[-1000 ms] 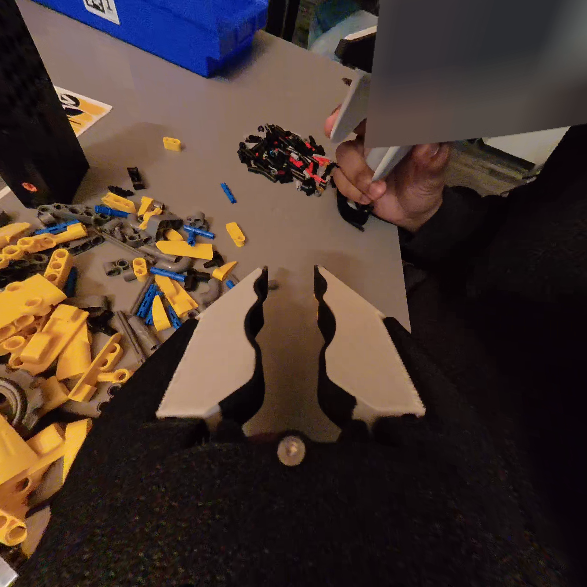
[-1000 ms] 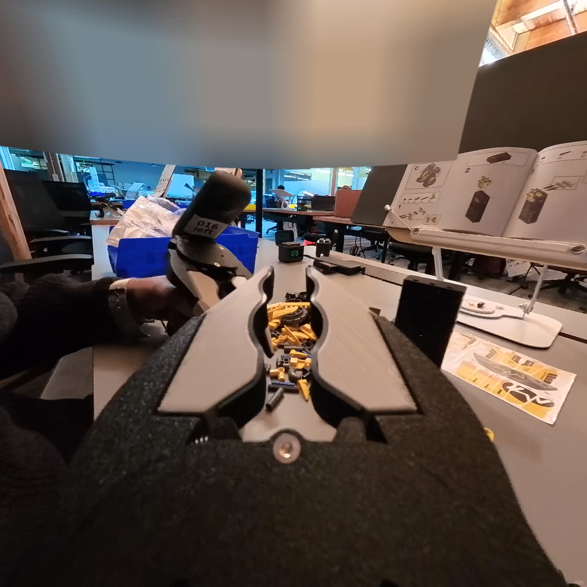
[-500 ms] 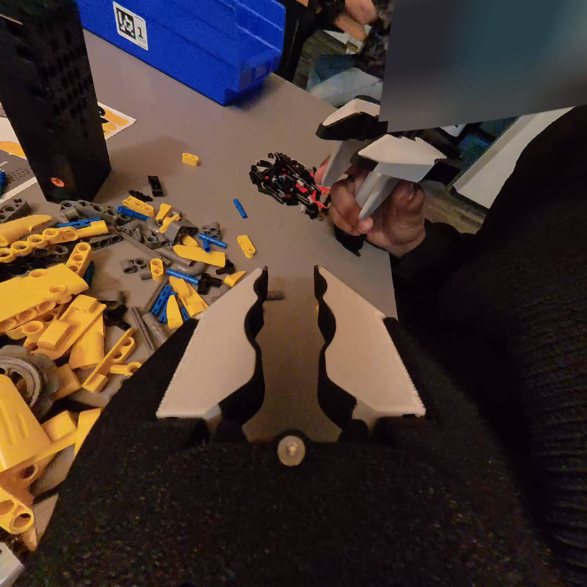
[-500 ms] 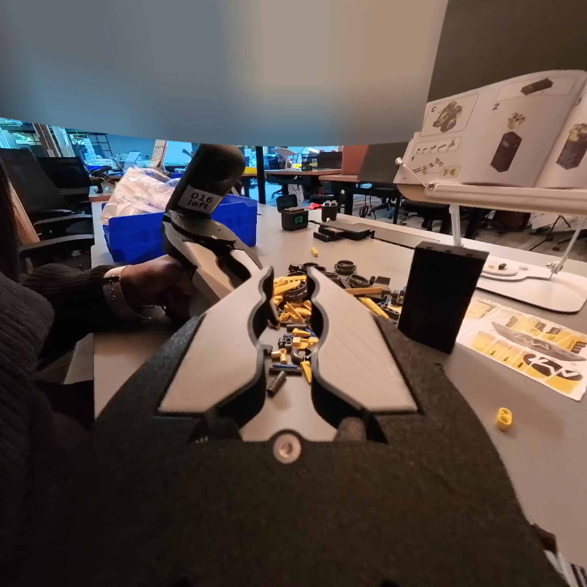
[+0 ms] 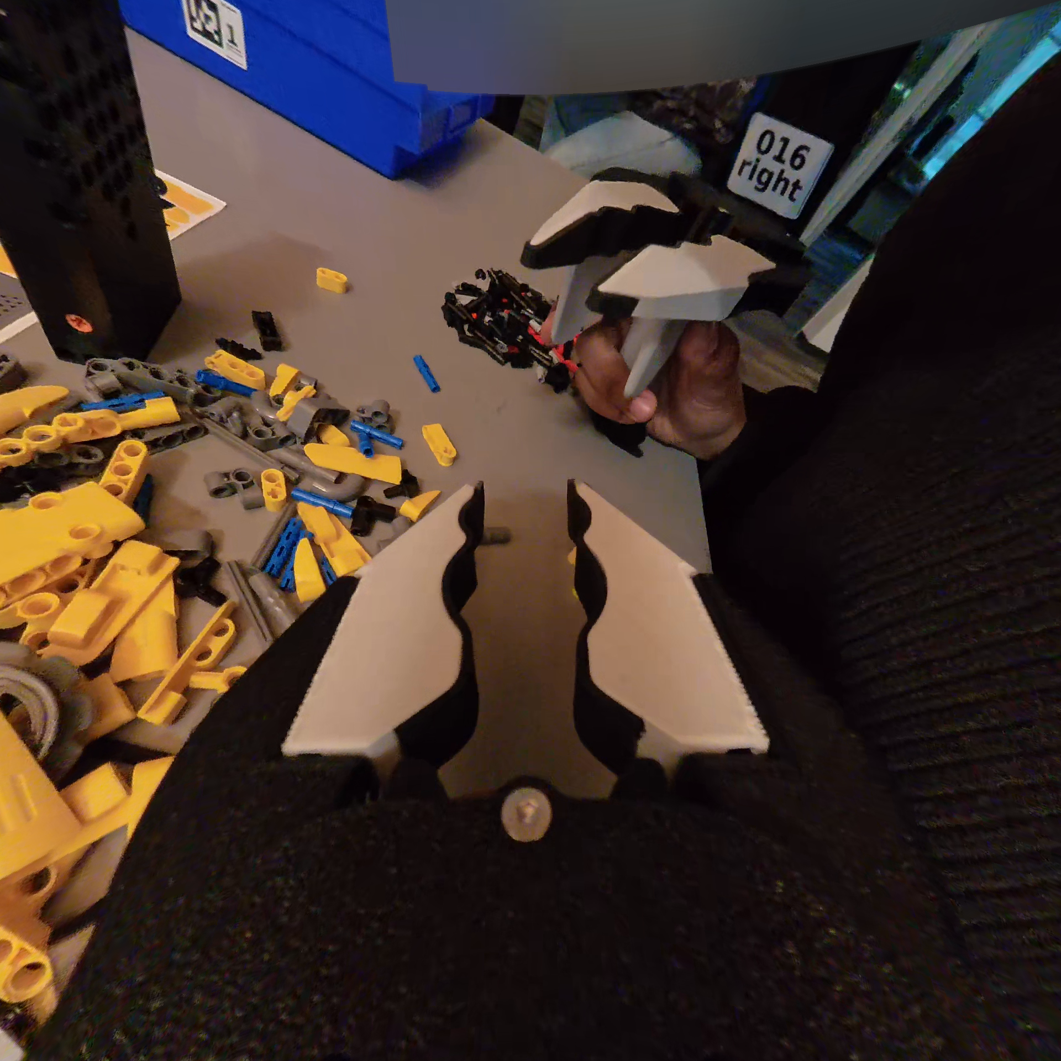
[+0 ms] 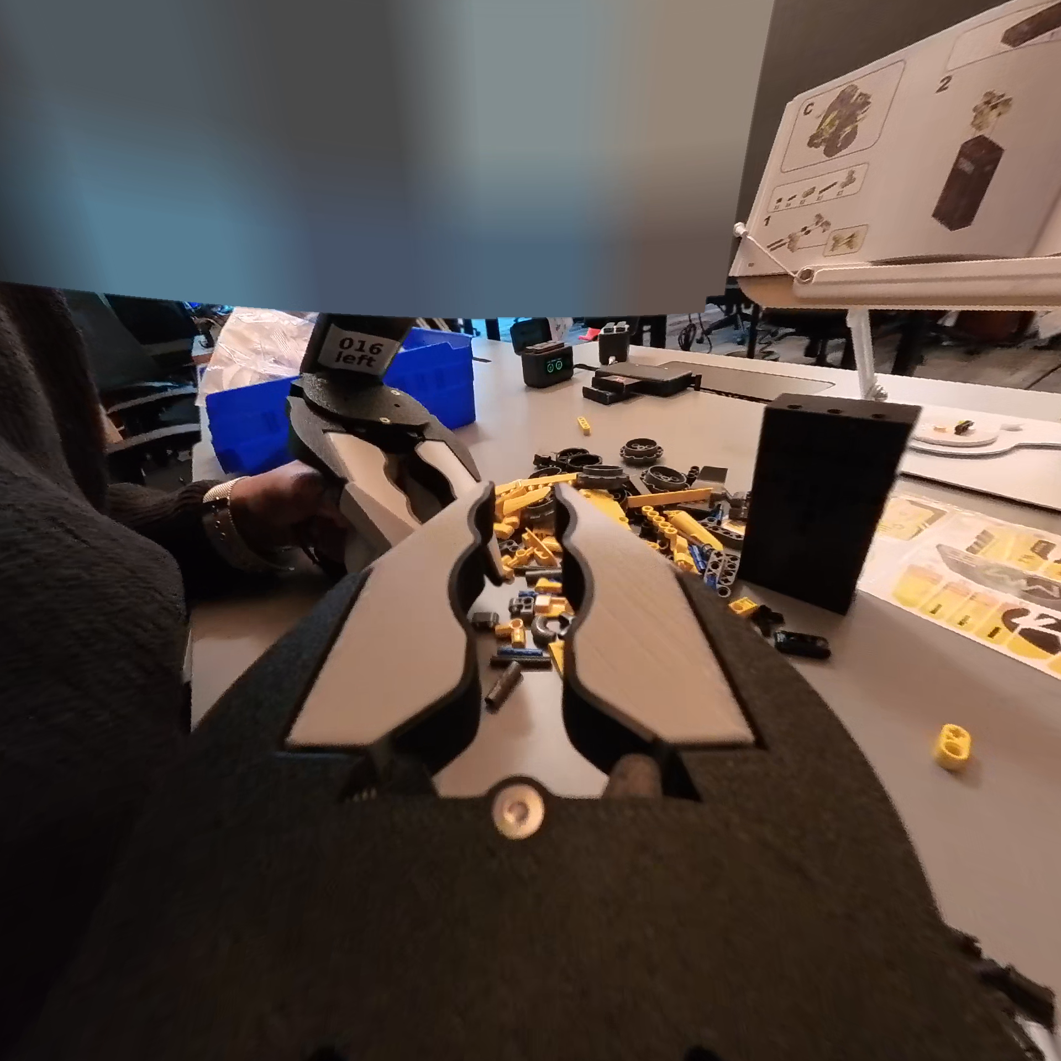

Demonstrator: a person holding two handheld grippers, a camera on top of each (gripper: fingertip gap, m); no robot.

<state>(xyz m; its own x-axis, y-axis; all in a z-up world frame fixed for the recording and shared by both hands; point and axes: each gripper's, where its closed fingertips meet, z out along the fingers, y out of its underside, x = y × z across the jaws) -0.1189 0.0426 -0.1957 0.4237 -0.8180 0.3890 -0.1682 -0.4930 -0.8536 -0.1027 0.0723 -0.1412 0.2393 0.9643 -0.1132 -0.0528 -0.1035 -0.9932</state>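
My left gripper is open and empty, low over the grey table near its front edge. A small dark grey pin lies on the table between its fingers. A spread of yellow, grey and blue building pieces lies to its left. My right gripper is open and empty, pointing at the same pile. It also shows in the left wrist view, held in a hand above a heap of small black and red pins. The left gripper shows just left of the right one.
A tall black box stands right of the pile, with a yellow sticker sheet beyond it. A blue bin sits at the back. An open instruction booklet rests on a white stand. A loose yellow piece lies apart. Some 7 cm of space lies between my two pairs of fingers. The loose yellow piece lies around 15 cm away from my right fingertips. The left camera catches it too, in the left wrist view.
The right gripper has tipped down and moved closer to the pile, and shows more fully in the left wrist view. The left gripper has tilted up slightly. Both jaws stayed open.
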